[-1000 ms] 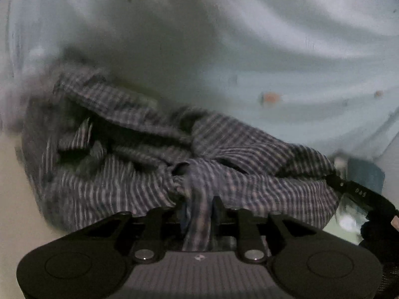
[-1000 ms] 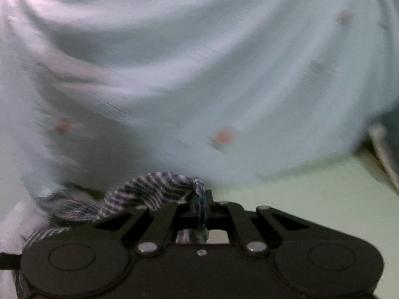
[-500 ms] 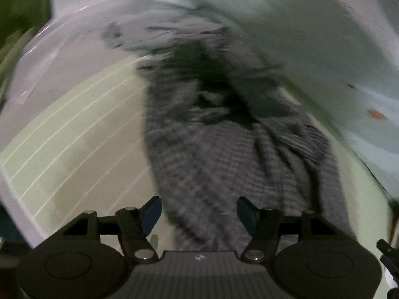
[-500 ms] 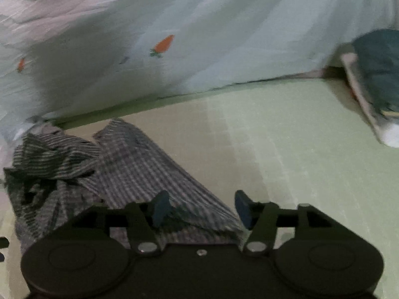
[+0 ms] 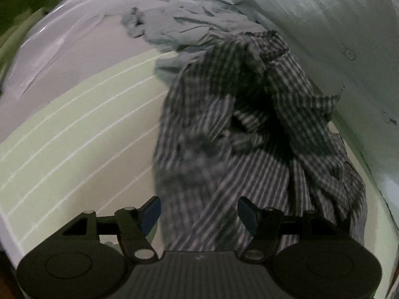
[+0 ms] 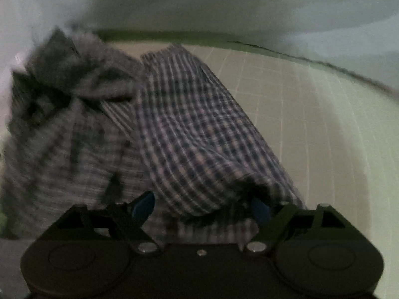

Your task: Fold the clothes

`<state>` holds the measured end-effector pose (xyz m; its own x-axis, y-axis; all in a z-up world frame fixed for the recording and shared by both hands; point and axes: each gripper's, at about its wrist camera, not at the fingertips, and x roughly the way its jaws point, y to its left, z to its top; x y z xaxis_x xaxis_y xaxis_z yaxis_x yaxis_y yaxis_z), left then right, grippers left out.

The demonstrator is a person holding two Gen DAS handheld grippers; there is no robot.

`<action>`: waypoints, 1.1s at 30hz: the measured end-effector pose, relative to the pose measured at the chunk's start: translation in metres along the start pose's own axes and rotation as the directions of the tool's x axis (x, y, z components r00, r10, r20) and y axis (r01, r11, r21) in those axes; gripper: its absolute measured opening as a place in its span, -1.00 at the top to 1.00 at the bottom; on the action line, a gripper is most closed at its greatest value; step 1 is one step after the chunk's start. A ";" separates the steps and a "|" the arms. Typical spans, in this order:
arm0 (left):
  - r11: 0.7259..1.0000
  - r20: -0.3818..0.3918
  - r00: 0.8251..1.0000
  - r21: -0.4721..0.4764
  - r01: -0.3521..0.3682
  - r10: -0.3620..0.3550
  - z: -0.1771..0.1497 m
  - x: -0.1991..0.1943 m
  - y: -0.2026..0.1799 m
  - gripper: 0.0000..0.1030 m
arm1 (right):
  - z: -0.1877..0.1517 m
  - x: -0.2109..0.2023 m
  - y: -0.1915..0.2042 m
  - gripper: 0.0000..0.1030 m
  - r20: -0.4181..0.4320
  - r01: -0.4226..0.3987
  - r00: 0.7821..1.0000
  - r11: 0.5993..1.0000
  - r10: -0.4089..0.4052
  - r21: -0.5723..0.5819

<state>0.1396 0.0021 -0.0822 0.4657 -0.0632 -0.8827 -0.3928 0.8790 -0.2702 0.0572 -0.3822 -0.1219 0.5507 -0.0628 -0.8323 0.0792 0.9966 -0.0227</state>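
Note:
A crumpled blue-and-white checked garment (image 5: 244,129) lies in a heap on the pale green mat (image 5: 74,134). My left gripper (image 5: 198,211) is open just above its near end, with cloth between the spread fingers but not pinched. In the right wrist view the same garment (image 6: 189,134) spreads in front of my right gripper (image 6: 202,208), which is open. A fold of cloth bulges over the right gripper's right fingertip (image 6: 259,210) and hides part of it.
A pale blue sheet with carrot prints (image 6: 224,2) hangs along the far side of the mat in both views. A light grey garment (image 5: 194,25) lies bunched beyond the checked one. A white bedsheet (image 5: 62,49) borders the mat at the left.
A second ago both grippers were shut on the checked garment and held it up. Both have let go and opened, and the garment now lies on the mat. The right gripper has moved closer over it.

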 end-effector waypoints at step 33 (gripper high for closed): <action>0.967 -0.020 0.995 0.233 0.102 -0.100 -0.043 -0.023 -0.057 -0.51 | -0.048 -0.027 -0.033 -0.66 -0.009 0.245 0.969 0.951 -0.248 0.188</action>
<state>0.1175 -0.0670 -0.0631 0.4864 -0.1603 -0.8589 -0.1475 0.9539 -0.2615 0.0003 -0.4113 -0.1253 0.5064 -0.3071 -0.8058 0.3660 0.9226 -0.1216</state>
